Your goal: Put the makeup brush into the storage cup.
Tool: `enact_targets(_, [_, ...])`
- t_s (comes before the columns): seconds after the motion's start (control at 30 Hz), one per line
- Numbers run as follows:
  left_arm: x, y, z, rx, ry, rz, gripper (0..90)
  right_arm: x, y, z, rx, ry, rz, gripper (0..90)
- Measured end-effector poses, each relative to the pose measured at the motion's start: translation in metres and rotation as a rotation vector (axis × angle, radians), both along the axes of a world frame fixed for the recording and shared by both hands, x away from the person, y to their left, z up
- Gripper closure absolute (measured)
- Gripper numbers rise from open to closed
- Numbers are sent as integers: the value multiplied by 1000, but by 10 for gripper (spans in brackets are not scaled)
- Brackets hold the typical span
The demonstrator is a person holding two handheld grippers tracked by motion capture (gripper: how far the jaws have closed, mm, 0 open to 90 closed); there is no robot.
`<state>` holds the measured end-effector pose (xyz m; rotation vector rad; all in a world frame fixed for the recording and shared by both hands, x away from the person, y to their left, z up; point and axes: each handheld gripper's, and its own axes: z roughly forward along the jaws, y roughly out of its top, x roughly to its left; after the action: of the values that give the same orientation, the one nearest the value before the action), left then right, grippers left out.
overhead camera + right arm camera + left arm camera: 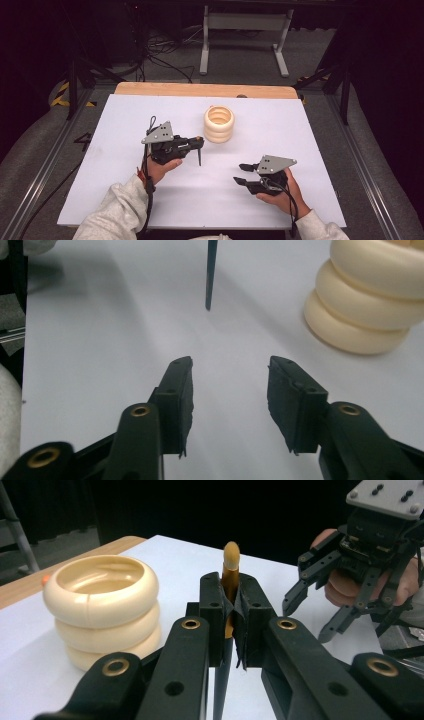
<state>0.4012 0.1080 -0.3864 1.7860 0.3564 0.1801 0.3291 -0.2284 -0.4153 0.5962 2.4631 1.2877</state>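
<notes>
Black jaws of the left gripper (234, 611) are clenched on a thin tool (230, 562) w/ an amber handle, its dark tip pointing down, just beside the cream ring stack (219, 124). Right gripper (230, 375) jaws are apart w/ nothing between, nearer the person than the stack, over the white board (310, 145).

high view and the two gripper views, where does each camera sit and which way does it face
High view: above the person's side, looking forward and down on the white table; both forearms, left gripper, right gripper.
Left gripper view: along shut jaws clamping a brush, toward the ringed holder and right gripper.
Right gripper view: along parted, empty jaws over the table.
Shared: holder and brush.
</notes>
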Motion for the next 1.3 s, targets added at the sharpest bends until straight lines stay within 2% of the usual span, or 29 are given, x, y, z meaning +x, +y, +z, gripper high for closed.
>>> enact_targets(0.1, [1, 2, 4, -15, 3, 8, 839, -3, -10, -5, -14, 9, -23, 473])
enact_targets(0.27, [6, 5, 8, -3, -10, 18, 839, -9, -21, -8, -6, 16, -50, 434])
enact_targets(0.37, [11, 7, 11, -4, -13, 27, 839, -13, -25, -9, -8, -5, -71, 392])
enact_targets(0.57, [14, 8, 18, 11, -38, 21, 839, -16, -28, -12, -5, -26, -84, 336])
enact_targets(0.6, [15, 8, 18, 11, -41, 23, 839, -17, -29, -14, -5, -40, -95, 292])
enact_targets(0.77, [19, 11, 25, 2, -47, 34, 839, -19, -31, -16, 17, -54, -95, 270])
enact_targets(0.83, [20, 12, 28, 3, -65, 34, 839, -20, -32, -16, 27, -61, -94, 252])
enact_targets(1.0, [23, 11, 37, -10, -66, 41, 839, -22, -33, -16, 41, -80, -97, 221])
enact_targets(1.07, [24, 11, 39, -6, -74, 42, 839, -22, -33, -16, 40, -82, -103, 205])
enact_targets(1.1, [25, 11, 42, -6, -82, 41, 839, -22, -34, -17, 23, -85, -112, 193])
enact_targets(1.27, [28, 10, 49, -9, -92, 47, 839, -23, -35, -17, 20, -91, -115, 185])
enact_targets(1.3, [29, 9, 50, -21, -87, 51, 839, -23, -36, -17, 24, -89, -116, 184])
